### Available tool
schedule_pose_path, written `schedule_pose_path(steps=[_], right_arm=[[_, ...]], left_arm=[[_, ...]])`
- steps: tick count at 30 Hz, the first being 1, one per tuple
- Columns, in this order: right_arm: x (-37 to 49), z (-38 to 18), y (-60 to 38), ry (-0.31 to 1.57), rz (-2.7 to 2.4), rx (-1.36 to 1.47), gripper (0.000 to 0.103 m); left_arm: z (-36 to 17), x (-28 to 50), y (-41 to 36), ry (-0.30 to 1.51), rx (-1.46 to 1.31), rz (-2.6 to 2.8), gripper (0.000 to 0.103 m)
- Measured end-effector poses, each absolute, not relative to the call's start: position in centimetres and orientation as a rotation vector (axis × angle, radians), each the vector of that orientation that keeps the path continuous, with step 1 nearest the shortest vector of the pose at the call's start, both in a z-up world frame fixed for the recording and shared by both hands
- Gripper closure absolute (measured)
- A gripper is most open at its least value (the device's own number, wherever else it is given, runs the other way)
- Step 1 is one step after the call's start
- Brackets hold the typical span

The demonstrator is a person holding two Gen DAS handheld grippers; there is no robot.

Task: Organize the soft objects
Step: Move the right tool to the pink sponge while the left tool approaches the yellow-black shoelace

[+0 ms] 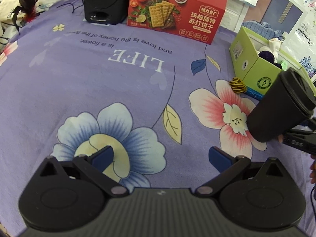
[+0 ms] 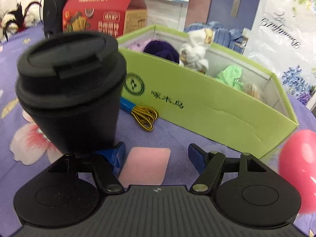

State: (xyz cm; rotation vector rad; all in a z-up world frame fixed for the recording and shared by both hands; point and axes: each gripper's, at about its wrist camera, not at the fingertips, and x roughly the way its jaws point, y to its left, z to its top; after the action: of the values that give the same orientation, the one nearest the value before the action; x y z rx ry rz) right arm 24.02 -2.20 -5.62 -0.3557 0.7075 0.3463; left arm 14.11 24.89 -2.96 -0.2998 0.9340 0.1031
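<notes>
Low in the right wrist frame, the right gripper [image 2: 156,156] is hovering, fingers spread, over the pink sponge [image 2: 147,165]; closing on it likely comes next. The left gripper [image 1: 161,158] is idling, fingers spread.

Both views are brightly and evenly lit, with only faint, soft shadows on the purple bedsheet [image 1: 98,79]. Fisheye distortion bends straight edges and darkens the corners. The left wrist view is sharp; the right wrist view is smeared, most on the black cup [image 2: 71,90] and red box [image 2: 94,15].
</notes>
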Motion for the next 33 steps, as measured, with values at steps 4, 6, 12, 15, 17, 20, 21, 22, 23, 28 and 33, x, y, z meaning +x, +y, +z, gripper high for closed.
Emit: schedule_pose_path(steps=[4,6,12,15,17,20,21,22,23,28,33], right_arm=[[23.8,-6.4,-2.7,0.68,0.381,-0.307,0.047],[23.6,-6.8,-3.7,0.666,0.459,-0.282,0.047],[21.9,-6.1,-6.3,0.734,0.795,-0.267,0.045],[19.5,-5.9,-6.2,0.727,0.946,-0.37,0.044],[18.6,-5.5,-6.5,0.758,0.986,-0.369,0.044],[17.8,-4.8,-7.1,0.706,0.956,-0.319,0.046],[17.7,-4.5,-7.1,0.671,0.918,-0.312,0.046],[17.9,-4.4,-7.1,0.648,0.897,-0.299,0.046],[18.2,-4.5,-6.9,0.647,0.893,-0.286,0.046],[19.8,-5.5,-3.8,0.695,0.956,-0.371,0.044],[18.0,-5.0,-4.3,0.728,0.97,-0.383,0.042]], left_arm=[[-2.9,14.1,24.8,0.94,-0.296,0.1,0.001],[-2.7,13.9,24.7,0.937,-0.289,0.1,0.001],[-2.4,14.0,25.1,0.94,-0.296,0.127,0.001],[-2.4,14.1,25.0,0.948,-0.277,0.149,0.001],[-2.3,14.3,25.0,0.951,-0.275,0.153,0.001],[-2.1,14.6,24.7,0.948,-0.265,0.151,0.001],[-2.0,14.7,24.6,0.948,-0.259,0.148,0.001],[-2.0,14.8,24.4,0.951,-0.254,0.145,0.001],[-1.9,14.9,24.2,0.954,-0.25,0.143,0.001],[-1.8,14.7,23.8,0.954,-0.234,0.133,0.001],[-1.2,16.2,23.7,0.939,-0.205,0.133,0.001]])
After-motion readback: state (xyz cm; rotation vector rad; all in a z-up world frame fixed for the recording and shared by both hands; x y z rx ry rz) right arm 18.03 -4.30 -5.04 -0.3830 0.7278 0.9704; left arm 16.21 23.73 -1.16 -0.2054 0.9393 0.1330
